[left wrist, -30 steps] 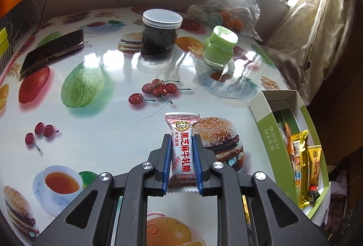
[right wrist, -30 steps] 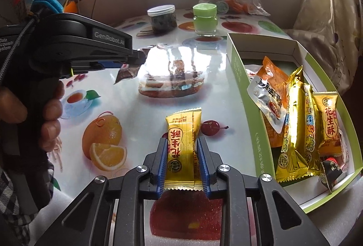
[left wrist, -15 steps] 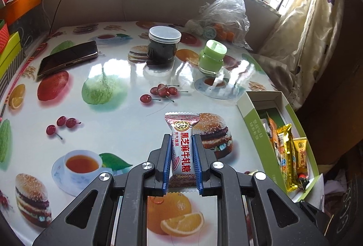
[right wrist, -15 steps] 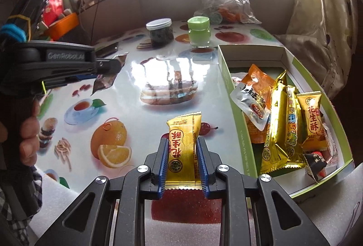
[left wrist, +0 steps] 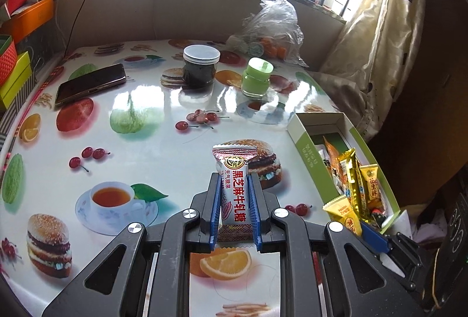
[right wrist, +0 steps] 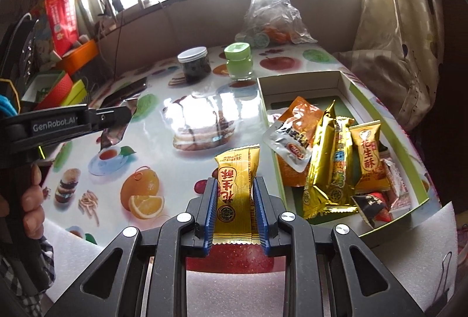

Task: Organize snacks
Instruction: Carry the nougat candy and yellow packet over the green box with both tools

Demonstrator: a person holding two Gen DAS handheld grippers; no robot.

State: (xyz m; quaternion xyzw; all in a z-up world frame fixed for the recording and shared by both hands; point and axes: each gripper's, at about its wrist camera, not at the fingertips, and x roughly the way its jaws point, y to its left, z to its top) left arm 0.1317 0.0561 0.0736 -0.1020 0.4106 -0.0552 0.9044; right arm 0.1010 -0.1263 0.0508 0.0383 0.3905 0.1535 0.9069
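Above the bench, my left hand-held gripper grips a white candy, and my right hand-held gripper grips a yellow candy beside the box.

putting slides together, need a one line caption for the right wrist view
Right gripper shut on a yellow peanut candy, beside the green snack box on the printed table.

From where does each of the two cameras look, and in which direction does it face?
Left wrist: on the left gripper, facing down across the fruit-print table; jaws pinch a white candy packet.
Right wrist: on the right gripper, toward the green-edged cardboard box; jaws pinch a yellow snack packet; a hand shows.
Both share the box and table.
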